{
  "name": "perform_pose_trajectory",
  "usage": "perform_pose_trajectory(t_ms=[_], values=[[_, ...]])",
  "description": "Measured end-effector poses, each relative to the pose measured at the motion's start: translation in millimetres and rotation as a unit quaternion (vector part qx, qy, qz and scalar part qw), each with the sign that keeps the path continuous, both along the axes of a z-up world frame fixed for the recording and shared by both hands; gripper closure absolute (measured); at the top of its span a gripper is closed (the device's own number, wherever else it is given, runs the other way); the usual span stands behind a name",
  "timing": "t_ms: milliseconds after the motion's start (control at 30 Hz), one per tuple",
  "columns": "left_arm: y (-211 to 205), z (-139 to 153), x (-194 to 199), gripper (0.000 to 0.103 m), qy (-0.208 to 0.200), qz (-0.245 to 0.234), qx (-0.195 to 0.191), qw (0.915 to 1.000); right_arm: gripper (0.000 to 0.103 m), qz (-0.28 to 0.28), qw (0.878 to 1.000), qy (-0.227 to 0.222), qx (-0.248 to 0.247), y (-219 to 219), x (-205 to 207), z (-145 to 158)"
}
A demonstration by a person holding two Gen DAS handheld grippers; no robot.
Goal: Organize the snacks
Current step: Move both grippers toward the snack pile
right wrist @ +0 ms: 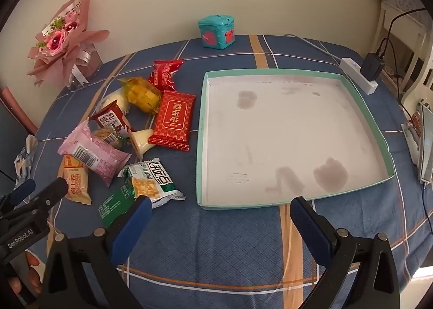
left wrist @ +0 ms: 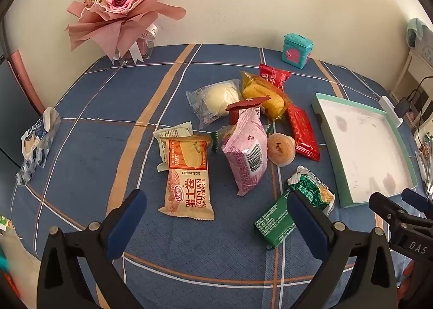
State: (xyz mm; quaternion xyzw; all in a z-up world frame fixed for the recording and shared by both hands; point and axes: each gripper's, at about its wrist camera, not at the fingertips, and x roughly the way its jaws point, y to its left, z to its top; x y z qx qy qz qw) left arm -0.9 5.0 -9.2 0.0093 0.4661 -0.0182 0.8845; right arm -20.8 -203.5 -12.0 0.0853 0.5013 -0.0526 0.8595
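Observation:
Several wrapped snacks lie in a loose pile on the blue plaid tablecloth: an orange Swiss roll packet (left wrist: pixel 189 176), a pink packet (left wrist: pixel 247 155), a green packet (left wrist: pixel 297 209), a red flat packet (left wrist: pixel 303 132), a yellow cake (left wrist: pixel 263 94) and a white bun (left wrist: pixel 216 99). The pile sits left of a shallow mint-rimmed tray (right wrist: pixel 201 133) with a white stained floor and nothing in it. My left gripper (left wrist: pixel 216 205) hovers open above the near side of the pile. My right gripper (right wrist: pixel 220 211) hangs open over the tray's near edge, holding nothing.
A pink flower bouquet (left wrist: pixel 121 3) stands at the back left, a teal toy box (right wrist: pixel 216 32) at the back. A white power strip with a black plug (right wrist: pixel 362 73) lies beyond the tray. A crumpled wrapper (left wrist: pixel 38 144) sits at the table's left edge.

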Motion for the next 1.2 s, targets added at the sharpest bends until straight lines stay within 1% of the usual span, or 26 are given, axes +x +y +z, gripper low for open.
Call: perform_pose_trajectory(t_ms=[367,667,733,1000,1200], values=[[0.1,-0.8,-1.4,0.000,0.002,0.001,0.001,1.0000,0.000,0.001,1.000,0.001,-0.004,1.5,-3.0,1.3],[1.8,-2.3,-1.1,0.000,0.007,0.007,0.002,0.9999,0.000,-0.007,1.000,0.001,0.008,-0.7,0.3,-0.5],[2.2,-2.6,-0.6,0.000,0.008,0.008,0.002,0.9999,0.000,-0.006,1.000,-0.006,0.000,0.0,0.1,-0.5],[-1.3,-1.2,-0.8,0.000,0.003,0.001,0.003,1.0000,0.000,-0.010,1.000,0.000,0.016,-0.1,1.1,-0.6],[1.2,-2.8,0.0,0.000,0.007,0.006,0.000,1.0000,0.000,-0.013,1.000,-0.014,0.014,-0.4,0.7,-0.8]])
